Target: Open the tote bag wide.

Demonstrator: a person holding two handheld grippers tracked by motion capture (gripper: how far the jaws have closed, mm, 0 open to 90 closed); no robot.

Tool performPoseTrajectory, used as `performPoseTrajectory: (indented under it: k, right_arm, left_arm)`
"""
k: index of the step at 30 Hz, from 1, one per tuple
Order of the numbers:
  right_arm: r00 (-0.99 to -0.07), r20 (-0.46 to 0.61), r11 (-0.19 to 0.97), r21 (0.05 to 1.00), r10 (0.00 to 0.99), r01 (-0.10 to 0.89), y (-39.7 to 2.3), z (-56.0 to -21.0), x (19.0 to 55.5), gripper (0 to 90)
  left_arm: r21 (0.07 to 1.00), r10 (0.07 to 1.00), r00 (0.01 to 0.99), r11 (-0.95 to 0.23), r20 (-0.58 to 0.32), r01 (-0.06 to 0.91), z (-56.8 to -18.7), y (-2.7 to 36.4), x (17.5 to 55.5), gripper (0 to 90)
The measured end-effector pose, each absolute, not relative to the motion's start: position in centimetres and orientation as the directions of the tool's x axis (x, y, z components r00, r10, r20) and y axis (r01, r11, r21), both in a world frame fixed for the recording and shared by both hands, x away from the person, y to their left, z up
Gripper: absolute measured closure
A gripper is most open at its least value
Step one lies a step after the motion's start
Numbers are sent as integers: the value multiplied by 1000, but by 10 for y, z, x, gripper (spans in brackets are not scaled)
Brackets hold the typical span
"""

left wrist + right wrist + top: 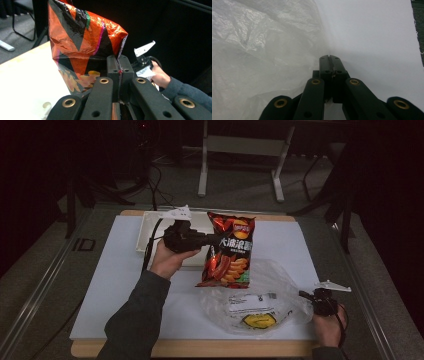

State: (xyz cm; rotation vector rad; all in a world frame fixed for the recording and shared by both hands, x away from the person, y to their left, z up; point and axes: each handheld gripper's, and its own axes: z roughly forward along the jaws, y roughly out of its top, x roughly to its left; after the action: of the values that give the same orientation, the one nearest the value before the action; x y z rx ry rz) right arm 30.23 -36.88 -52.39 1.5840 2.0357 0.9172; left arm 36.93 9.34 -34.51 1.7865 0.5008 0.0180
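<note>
We have the left gripper (212,240) clamped on the left edge of the crisp packet (229,251), its jaws pressed tight on the foil seam. The packet hangs upright, lifted off the bench (120,270) near the middle, its lower end just above the plastic bag (252,305). That bag lies toward the front right corner of the bench. Our right gripper (303,295) sits at the bag's right edge, jaws pinched together on a fold of the thin film. A white tray (145,230) rests at the back edge, behind our left hand (170,260).
</note>
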Motion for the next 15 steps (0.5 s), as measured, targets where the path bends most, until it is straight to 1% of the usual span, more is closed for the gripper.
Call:
performPoseTrajectory:
  k: [15]
  right_arm:
    - [-275,83,138,705,958,696,-370,-525,302,892]
  left_arm:
    - [930,409,879,-158,-246,333,-337,114,384,900]
